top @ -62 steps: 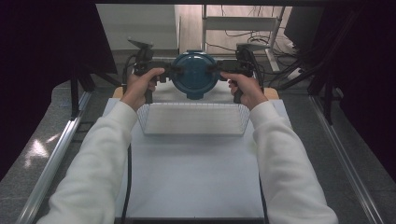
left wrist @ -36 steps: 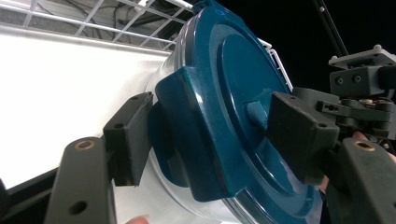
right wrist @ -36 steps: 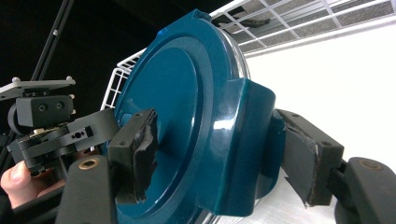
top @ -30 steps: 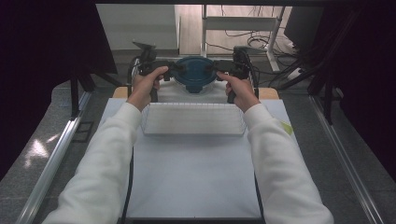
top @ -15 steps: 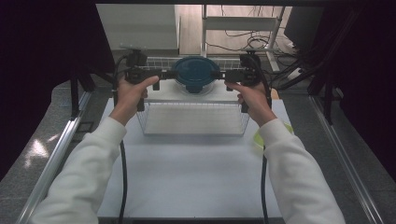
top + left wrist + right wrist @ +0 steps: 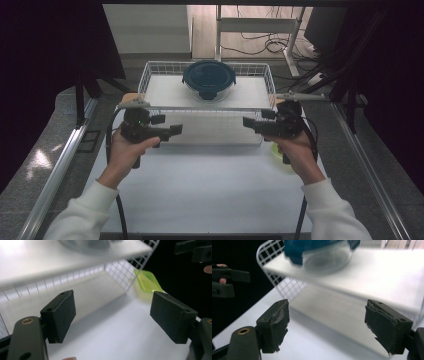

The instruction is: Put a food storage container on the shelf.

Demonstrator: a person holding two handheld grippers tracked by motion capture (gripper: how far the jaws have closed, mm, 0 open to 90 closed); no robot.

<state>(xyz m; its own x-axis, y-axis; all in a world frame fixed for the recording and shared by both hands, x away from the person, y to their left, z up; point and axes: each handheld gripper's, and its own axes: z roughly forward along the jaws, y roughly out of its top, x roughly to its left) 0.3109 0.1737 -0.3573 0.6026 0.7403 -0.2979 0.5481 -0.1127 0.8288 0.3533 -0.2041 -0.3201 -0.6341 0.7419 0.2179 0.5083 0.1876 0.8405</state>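
Left claw spread wide, nothing between the pads; its jaws have just been closing a little. Right claw also spread wide and empty, its jaws likewise just closing a touch. Both claws are held over the white tabletop, tips pointing inward at each other, at the near wall of the wire basket. The lidded glass bowl, blue lid on, sits inside the basket on its white floor, beyond both claws and roughly midway between them, well apart from either. In the left gripper view a yellow-green piece lies on the tabletop past the basket corner; in the high view it is just beneath the right hand.
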